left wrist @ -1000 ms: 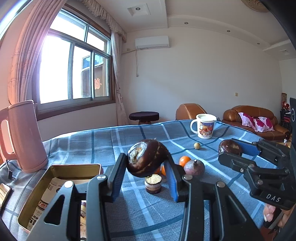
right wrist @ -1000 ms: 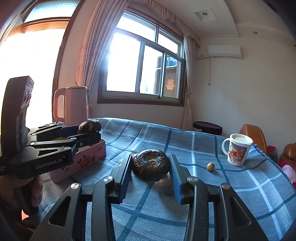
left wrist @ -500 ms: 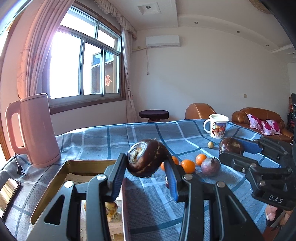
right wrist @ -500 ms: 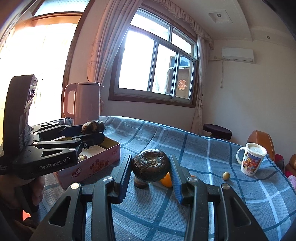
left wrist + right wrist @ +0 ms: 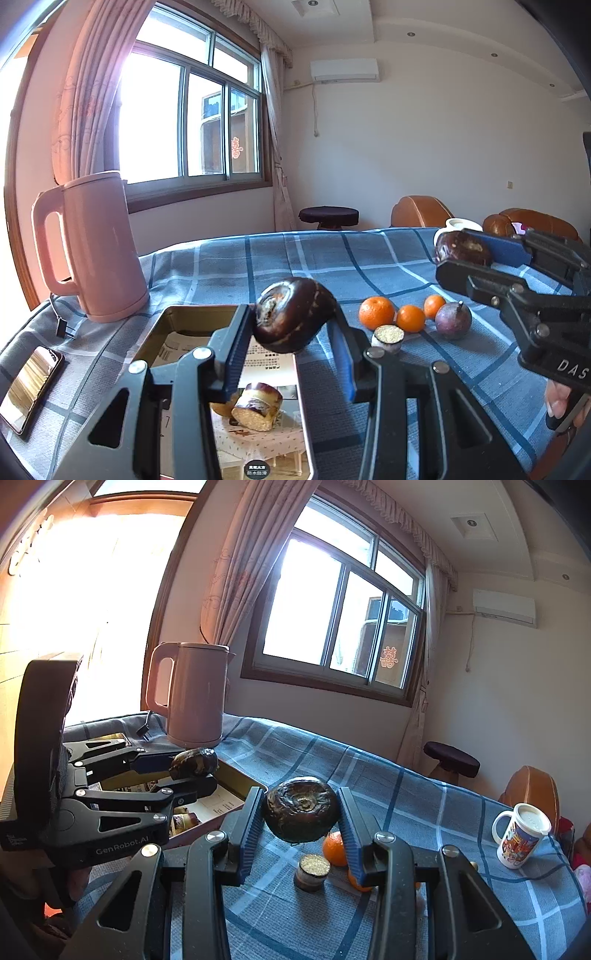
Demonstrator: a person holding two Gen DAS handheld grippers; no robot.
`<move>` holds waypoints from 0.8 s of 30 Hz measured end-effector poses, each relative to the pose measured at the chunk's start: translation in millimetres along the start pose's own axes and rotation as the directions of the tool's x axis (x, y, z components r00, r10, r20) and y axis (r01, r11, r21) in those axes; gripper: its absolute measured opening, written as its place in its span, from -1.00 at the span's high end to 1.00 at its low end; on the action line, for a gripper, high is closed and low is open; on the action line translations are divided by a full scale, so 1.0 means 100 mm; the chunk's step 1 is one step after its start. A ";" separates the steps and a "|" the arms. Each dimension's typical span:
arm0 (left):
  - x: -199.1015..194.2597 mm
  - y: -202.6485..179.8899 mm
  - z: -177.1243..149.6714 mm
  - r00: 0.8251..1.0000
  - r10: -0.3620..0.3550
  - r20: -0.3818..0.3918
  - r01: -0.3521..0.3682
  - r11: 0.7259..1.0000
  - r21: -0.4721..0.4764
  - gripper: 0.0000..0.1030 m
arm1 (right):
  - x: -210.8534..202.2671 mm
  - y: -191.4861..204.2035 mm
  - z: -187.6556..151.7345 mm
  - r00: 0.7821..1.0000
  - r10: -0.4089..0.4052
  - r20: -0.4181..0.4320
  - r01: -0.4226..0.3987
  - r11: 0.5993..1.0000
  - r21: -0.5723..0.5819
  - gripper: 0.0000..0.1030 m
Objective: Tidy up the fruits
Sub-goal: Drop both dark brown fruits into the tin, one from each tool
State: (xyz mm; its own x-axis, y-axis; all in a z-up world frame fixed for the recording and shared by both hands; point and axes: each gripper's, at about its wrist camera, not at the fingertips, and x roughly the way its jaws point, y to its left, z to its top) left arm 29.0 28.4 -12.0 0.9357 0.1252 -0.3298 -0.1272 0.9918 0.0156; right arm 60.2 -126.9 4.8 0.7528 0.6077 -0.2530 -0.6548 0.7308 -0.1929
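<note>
My left gripper (image 5: 290, 318) is shut on a dark brown round fruit (image 5: 295, 314) and holds it above the far end of an open gold-lined tin (image 5: 151, 338). A cut piece of fruit (image 5: 258, 406) lies inside the tin. My right gripper (image 5: 300, 802) is shut on a second dark round fruit (image 5: 301, 814), lifted over the blue checked cloth just right of the tin (image 5: 236, 781). In the right wrist view, the left gripper (image 5: 195, 771) sits at the left with its fruit (image 5: 195, 762). Three oranges (image 5: 376, 312), a purple fruit (image 5: 453, 320) and a cut half (image 5: 387, 338) lie on the cloth.
A pink kettle (image 5: 96, 247) stands behind the tin at the left. A phone (image 5: 31, 387) lies near the table's left corner. A printed mug (image 5: 521, 834) stands at the far right. Brown sofas and a stool sit beyond the table.
Both grippers have swung left with their fruits still held. The left one now hangs over the tin, and the right one has come closer to the tin and risen a little.
</note>
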 end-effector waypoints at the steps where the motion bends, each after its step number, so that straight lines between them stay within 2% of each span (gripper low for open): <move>1: 0.01 0.02 0.00 1.000 0.004 -0.003 -0.004 1.000 -0.002 0.16 | 0.02 0.03 0.02 1.000 0.006 -0.001 -0.006 1.000 -0.007 0.18; 12: 0.04 0.31 -0.01 0.999 0.042 -0.034 -0.043 0.999 -0.024 0.16 | 0.26 0.29 0.20 0.996 0.082 -0.020 -0.083 0.996 -0.038 0.18; 24: 0.14 0.59 -0.04 0.994 0.069 -0.081 -0.073 0.996 -0.044 0.16 | 0.54 0.60 0.22 0.988 0.146 -0.059 -0.149 0.987 -0.060 0.18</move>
State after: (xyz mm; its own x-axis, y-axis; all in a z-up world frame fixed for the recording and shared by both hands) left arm 33.1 88.1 -19.0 0.8948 0.1909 -0.4036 -0.2093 0.9779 -0.0015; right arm 63.0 -43.2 0.5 0.6438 0.6884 -0.3342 -0.7628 0.6119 -0.2092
